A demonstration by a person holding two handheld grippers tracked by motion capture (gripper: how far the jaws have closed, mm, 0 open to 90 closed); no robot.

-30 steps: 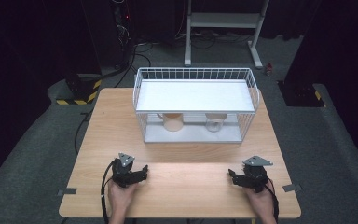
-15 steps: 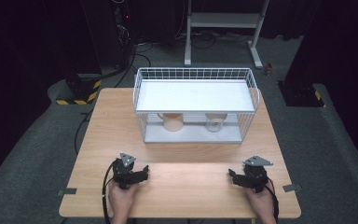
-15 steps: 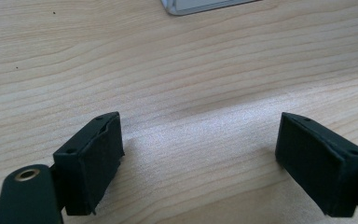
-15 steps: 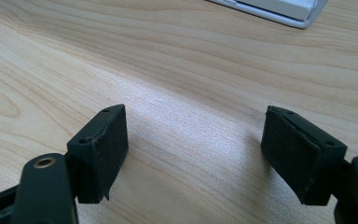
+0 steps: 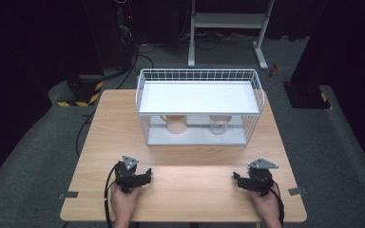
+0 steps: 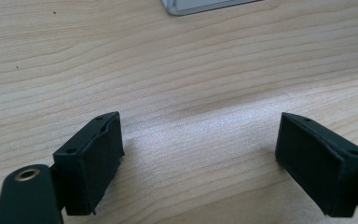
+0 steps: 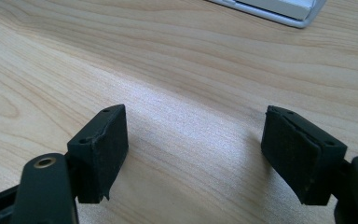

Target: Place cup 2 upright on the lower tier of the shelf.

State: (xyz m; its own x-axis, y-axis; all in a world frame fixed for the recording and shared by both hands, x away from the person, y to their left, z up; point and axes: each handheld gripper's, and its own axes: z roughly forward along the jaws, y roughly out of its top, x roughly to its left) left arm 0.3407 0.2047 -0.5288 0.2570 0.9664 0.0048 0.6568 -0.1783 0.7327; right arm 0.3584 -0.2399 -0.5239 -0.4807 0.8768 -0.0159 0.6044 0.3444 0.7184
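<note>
Fingers of both grippers gape empty; wire rack (image 5: pixel 199 107) lies long side across table (image 5: pixel 104 142).

Left gripper (image 5: pixel 145 176) jaws apart, right gripper (image 5: pixel 238 179) jaws apart, both hand-held low

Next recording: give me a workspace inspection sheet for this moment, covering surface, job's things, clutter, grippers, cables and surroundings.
Surface: wooden table, bare in front of the grippers.
Job's things: white wire rack at the far middle; beige mug and clear glass under its shelf.
Clutter: nothing seen.
Grippers: left gripper and right gripper rest on the near edge, jaws open, holding nothing.
Cables: black cable trails from the left gripper; floor cables behind the table.
Surroundings: grey carpet, white stand, dark background.
</note>
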